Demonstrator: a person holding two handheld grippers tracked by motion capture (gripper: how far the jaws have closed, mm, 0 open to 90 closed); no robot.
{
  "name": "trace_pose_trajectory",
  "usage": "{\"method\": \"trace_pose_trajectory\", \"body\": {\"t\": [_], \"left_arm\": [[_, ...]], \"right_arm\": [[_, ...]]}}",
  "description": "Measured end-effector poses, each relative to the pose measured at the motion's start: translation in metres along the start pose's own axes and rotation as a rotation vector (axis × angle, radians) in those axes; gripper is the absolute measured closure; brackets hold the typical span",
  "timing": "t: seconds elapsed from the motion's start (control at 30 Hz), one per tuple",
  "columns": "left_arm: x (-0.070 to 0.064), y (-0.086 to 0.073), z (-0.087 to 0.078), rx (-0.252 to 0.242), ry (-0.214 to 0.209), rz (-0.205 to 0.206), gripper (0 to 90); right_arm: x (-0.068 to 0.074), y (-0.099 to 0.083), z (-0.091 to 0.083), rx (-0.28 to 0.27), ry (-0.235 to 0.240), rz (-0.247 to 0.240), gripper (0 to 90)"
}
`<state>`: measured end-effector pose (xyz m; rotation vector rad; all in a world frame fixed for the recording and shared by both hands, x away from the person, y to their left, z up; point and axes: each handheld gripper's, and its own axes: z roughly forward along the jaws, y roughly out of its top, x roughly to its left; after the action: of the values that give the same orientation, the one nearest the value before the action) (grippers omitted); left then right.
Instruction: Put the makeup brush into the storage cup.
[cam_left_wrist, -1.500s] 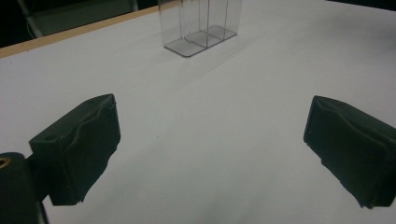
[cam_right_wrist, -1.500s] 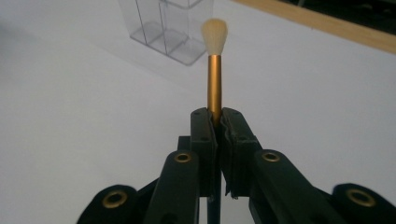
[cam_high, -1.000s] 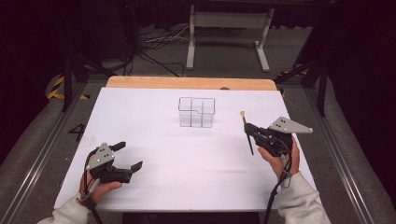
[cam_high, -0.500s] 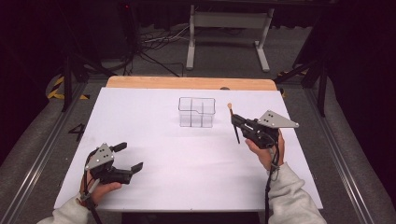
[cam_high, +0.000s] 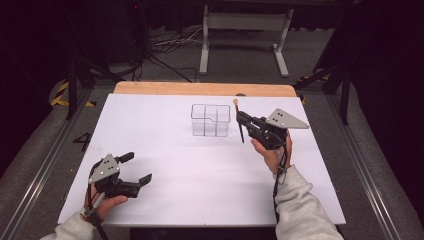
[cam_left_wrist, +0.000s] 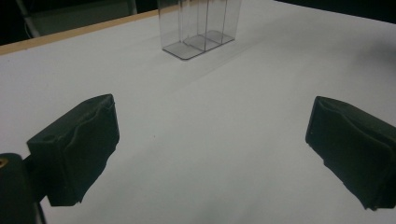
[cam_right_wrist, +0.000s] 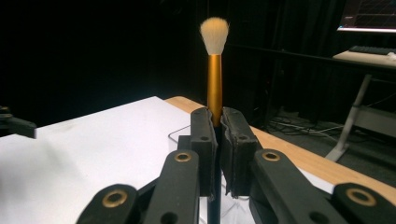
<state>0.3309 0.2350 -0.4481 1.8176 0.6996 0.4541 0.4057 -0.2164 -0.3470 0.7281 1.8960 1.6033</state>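
Note:
A clear plastic organiser (cam_high: 210, 120) with several compartments stands on the white table top (cam_high: 200, 165), past its middle. My right gripper (cam_high: 241, 119) is shut on a makeup brush (cam_high: 238, 121), held upright just right of the organiser. The brush (cam_right_wrist: 214, 79) has a gold ferrule, pale bristles at the top and a dark handle below the jaws. My left gripper (cam_high: 135, 169) rests near the front left of the table, open, with nothing between its jaws. In the left gripper view the organiser (cam_left_wrist: 200, 25) stands far ahead of the open pads (cam_left_wrist: 79, 142).
A wooden strip (cam_high: 200, 89) edges the far side of the table. Beyond it are cables and a metal stand (cam_high: 245, 30) on the dark floor. Rails run along both sides of the table.
My right gripper has carried the brush leftward and farther from the person, ending close to the organiser's right side. The left gripper has stayed where it was.

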Motion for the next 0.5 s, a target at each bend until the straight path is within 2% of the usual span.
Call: {"method": "trace_pose_trajectory", "body": {"t": [0.03,0.2,0.33,0.5], "left_arm": [[0.000,0.000,-0.001,-0.002,0.000,0.006,3.1],[0.000,0.000,-0.002,-0.004,0.022,0.020,3.0],[0.000,0.000,-0.004,-0.011,0.035,0.028,3.1],[0.000,0.000,-0.007,-0.025,0.062,0.040,2.9]], "right_arm": [[0.000,0.001,0.003,-0.009,-0.011,-0.004,84.6],[0.000,0.005,0.013,-0.028,0.011,0.024,84.6],[0.000,0.008,0.021,-0.041,0.001,0.012,84.6],[-0.004,0.012,0.030,-0.064,0.001,0.041,84.6]]}}
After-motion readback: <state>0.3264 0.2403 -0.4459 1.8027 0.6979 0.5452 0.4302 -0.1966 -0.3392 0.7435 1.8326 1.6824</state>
